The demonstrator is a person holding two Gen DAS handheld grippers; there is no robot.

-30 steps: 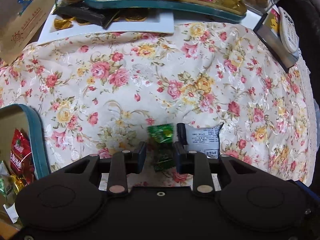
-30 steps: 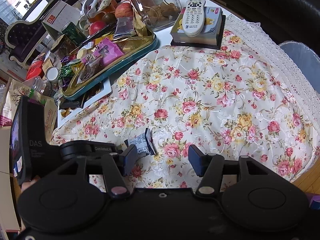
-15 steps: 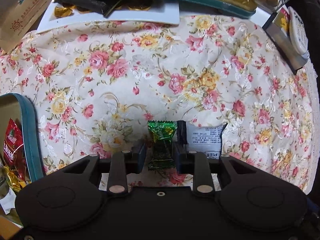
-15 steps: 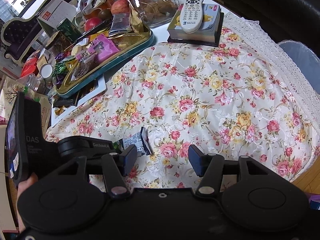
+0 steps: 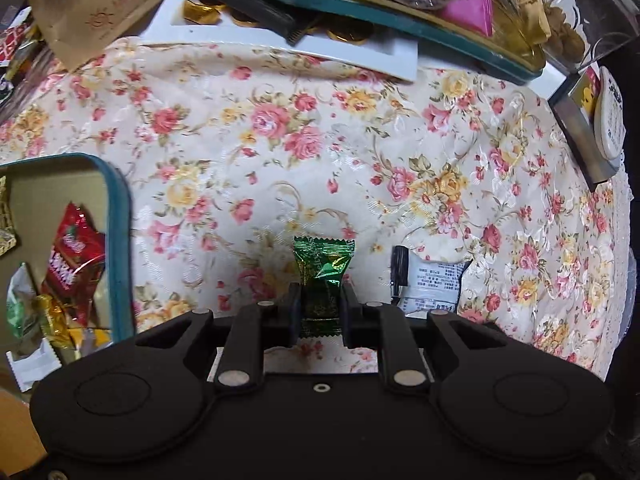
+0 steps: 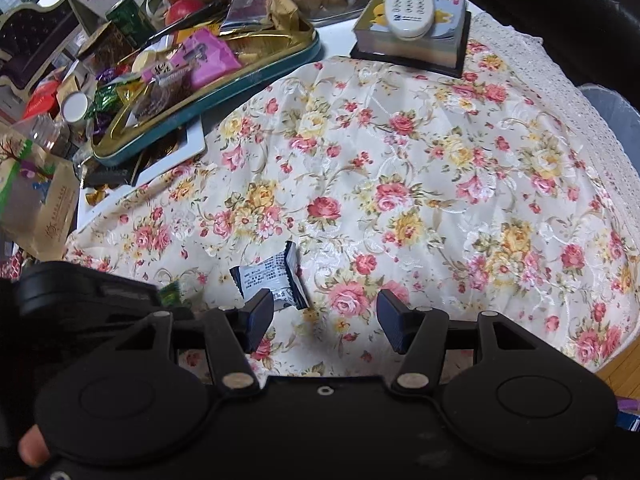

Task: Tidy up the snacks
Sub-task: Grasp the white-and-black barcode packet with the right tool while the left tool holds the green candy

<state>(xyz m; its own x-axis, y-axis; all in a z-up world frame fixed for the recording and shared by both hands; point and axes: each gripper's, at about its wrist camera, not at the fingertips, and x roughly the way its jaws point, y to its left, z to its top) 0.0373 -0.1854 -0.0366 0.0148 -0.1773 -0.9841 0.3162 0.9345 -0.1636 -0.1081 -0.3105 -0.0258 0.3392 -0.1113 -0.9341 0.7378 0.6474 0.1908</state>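
My left gripper point(image 5: 320, 304) is shut on a green foil candy point(image 5: 322, 268), held just above the floral tablecloth point(image 5: 320, 140). A white and dark snack packet point(image 5: 430, 280) lies to its right; it also shows in the right wrist view point(image 6: 272, 276). A teal-rimmed tin point(image 5: 120, 240) at the left holds a red packet point(image 5: 74, 256) and other wrapped sweets. My right gripper point(image 6: 324, 316) is open and empty, its left finger point(image 6: 258, 318) beside the white packet. The left gripper's body and a bit of the green candy point(image 6: 170, 292) show at the right view's left.
A gold tray with teal rim point(image 6: 208, 92) full of snacks sits at the back on a white board point(image 5: 288, 46). A brown paper bag point(image 5: 96, 8) lies back left. A remote on a box point(image 6: 412, 20) stands back right. The cloth's lace edge point(image 6: 580, 120) marks the table's right side.
My left gripper closed on the green candy and lifted it a little. The right gripper shifted slightly toward the white packet and stayed open.
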